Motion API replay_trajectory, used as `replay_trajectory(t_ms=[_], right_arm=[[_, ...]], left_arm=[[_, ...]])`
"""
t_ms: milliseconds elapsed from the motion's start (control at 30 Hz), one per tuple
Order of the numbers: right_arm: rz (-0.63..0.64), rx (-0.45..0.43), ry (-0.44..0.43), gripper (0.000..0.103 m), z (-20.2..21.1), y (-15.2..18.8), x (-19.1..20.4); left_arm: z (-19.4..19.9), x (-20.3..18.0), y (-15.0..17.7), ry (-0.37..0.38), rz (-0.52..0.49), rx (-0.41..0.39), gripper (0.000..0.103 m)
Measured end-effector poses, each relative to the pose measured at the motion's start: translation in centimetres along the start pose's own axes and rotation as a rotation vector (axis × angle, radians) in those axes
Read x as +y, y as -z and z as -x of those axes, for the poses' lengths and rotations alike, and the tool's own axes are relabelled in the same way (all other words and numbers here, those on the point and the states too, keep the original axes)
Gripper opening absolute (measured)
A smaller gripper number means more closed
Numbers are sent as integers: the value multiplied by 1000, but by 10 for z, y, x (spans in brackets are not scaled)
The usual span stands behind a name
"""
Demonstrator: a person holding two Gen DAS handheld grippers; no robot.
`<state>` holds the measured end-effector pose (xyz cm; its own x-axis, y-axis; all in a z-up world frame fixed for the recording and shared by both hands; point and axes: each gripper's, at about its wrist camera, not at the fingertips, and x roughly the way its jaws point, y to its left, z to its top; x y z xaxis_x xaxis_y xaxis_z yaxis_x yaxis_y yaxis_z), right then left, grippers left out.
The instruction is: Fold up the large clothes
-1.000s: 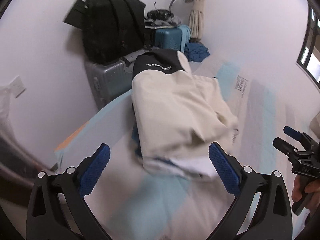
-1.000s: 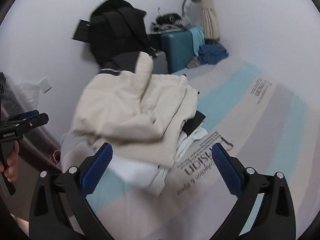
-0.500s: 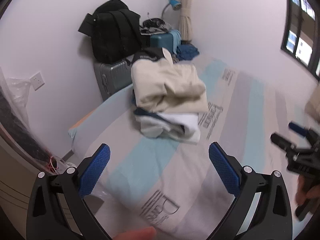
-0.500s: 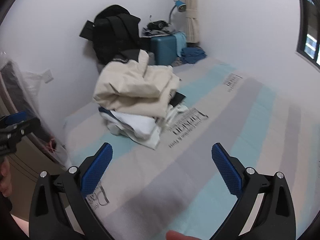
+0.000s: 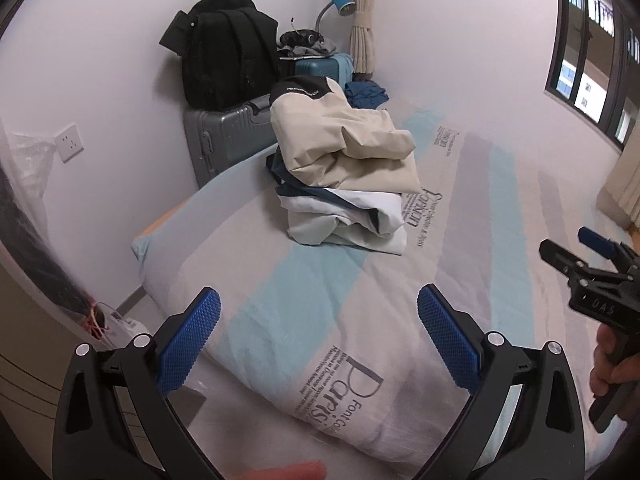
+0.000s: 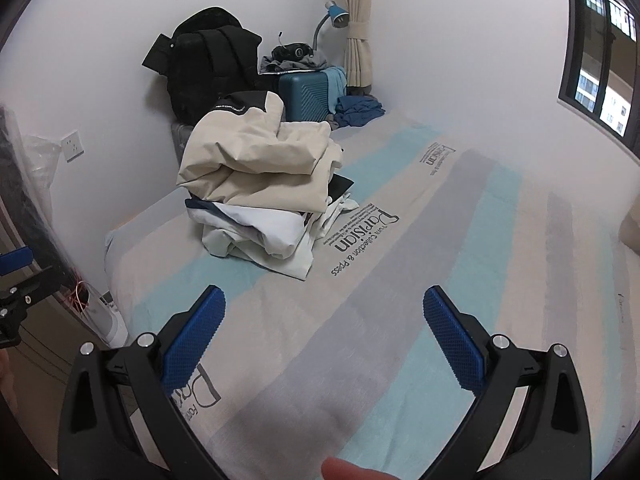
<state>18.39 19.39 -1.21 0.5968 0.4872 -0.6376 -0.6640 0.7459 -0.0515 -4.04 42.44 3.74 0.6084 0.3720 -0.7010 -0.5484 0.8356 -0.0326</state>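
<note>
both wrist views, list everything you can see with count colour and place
jacket: 1, beige with black collar, top of the pile
folded clothes: a few, white and navy, under the jacket
bed cover: 1, striped blue, grey, cream
backpack: 1, black, on the grey suitcase
grey suitcase: 1, by the wall
teal suitcase: 1, in the corner
lamp: 1, blue
curtain: 1, beige, tied
socket: 1, white, wall
left tongs: open, empty
right tongs: open, empty
</note>
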Motion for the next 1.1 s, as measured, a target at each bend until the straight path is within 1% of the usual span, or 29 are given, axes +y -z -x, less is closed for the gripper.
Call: replay_trajectory(t_ms=[200, 333, 467, 800, 1100], right_arm=[[-7, -2, 2, 95, 13, 3, 8], [-3, -12, -4, 95, 19, 3, 13], [-2, -14, -10, 95, 22, 4, 14], [-7, -17, -20, 95, 31, 8, 17], [-10, -15, -26, 95, 33, 9, 16]], left_arm=[[6, -1, 7, 2, -12, 1, 97], [7, 1, 12, 3, 8, 4, 97], [8, 0, 15, -3, 10, 3, 97], [18, 2, 20, 11, 40, -2, 97], [24, -4, 25, 13, 38, -4, 97]])
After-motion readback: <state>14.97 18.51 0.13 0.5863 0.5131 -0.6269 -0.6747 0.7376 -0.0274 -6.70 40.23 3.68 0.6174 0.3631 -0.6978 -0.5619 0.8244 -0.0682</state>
